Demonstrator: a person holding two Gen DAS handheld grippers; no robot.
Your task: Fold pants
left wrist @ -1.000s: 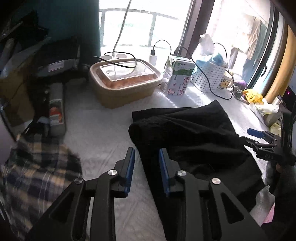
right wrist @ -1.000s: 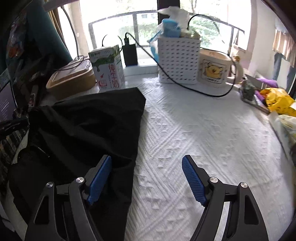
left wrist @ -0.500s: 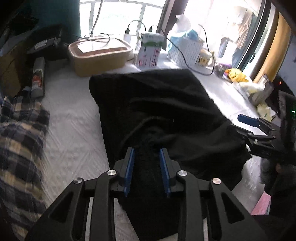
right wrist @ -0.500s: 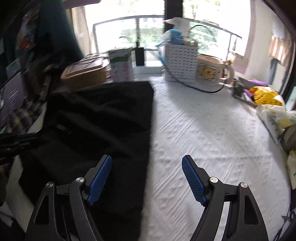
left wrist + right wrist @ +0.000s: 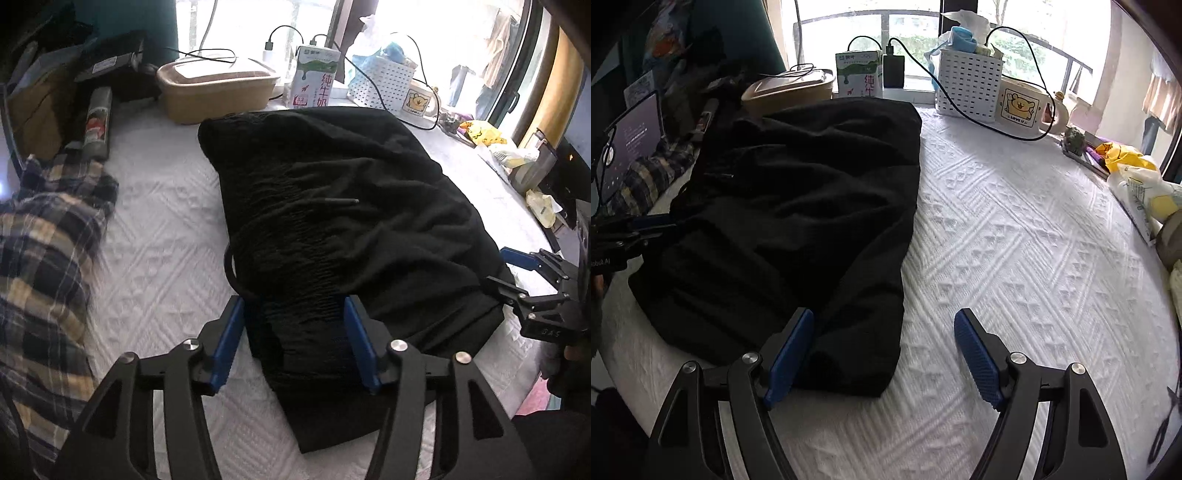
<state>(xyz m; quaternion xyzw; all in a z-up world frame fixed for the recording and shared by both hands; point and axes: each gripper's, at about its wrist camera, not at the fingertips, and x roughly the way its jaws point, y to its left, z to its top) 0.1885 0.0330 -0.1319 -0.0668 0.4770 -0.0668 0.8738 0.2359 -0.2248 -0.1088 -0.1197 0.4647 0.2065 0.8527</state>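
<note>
plaid cloth [image 5: 48,266] blurred, cut off — pants' [image 5: 332,221] folds indistinct

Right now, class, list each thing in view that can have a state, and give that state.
Black pants: folded over, lying flat on the white cover.
Left gripper: open, jaws just widened, waistband between them.
Right gripper: open, over the pants' edge.
Tan box: lid on.
Milk carton: upright.

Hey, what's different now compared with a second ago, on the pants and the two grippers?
The left gripper swung from the bare bedspread over the black pants, and its jaws have just been opening, with the waistband edge loose between them, not pinched. The pants now lie farther over toward the milk carton. The right gripper stayed wide open at the pants' near corner. The plaid cloth is unchanged.
</note>
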